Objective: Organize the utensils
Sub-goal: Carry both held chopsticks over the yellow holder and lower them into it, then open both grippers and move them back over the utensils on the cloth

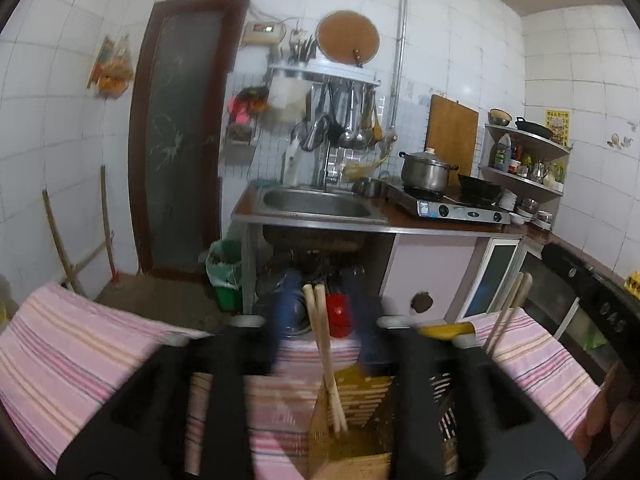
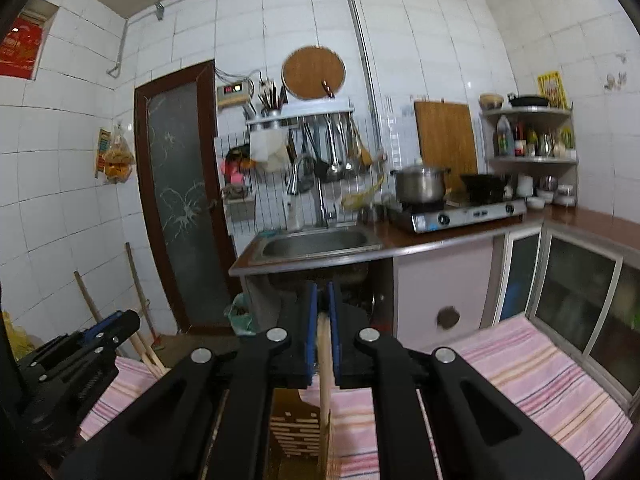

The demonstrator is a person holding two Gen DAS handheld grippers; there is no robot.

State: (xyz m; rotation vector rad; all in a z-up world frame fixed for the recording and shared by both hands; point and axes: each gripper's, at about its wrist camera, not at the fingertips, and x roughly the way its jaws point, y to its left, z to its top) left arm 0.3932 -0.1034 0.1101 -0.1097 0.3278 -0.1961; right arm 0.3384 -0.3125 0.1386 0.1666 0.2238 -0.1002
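My left gripper point(image 1: 323, 292) stands open, its blue fingers point(image 1: 289, 308) blurred on either side of a pair of wooden chopsticks point(image 1: 326, 360). Their lower ends rest in a slatted wooden holder point(image 1: 352, 412) on the pink striped cloth point(image 1: 80, 352). A second pair of chopsticks point(image 1: 508, 316) rises at the right, its lower part hidden. In the right wrist view my right gripper point(image 2: 323, 296) is shut on wooden chopsticks point(image 2: 325, 364) that reach down into the holder point(image 2: 296, 428). The left gripper point(image 2: 116, 324) shows at the far left.
Beyond the table stand a steel sink point(image 1: 316, 204), a gas stove point(image 1: 452, 208) with a pot point(image 1: 426, 170), and a green bin point(image 1: 226, 276) on the floor. Cabinets point(image 2: 580, 292) run along the right. Broom handles point(image 1: 60, 240) lean on the left wall.
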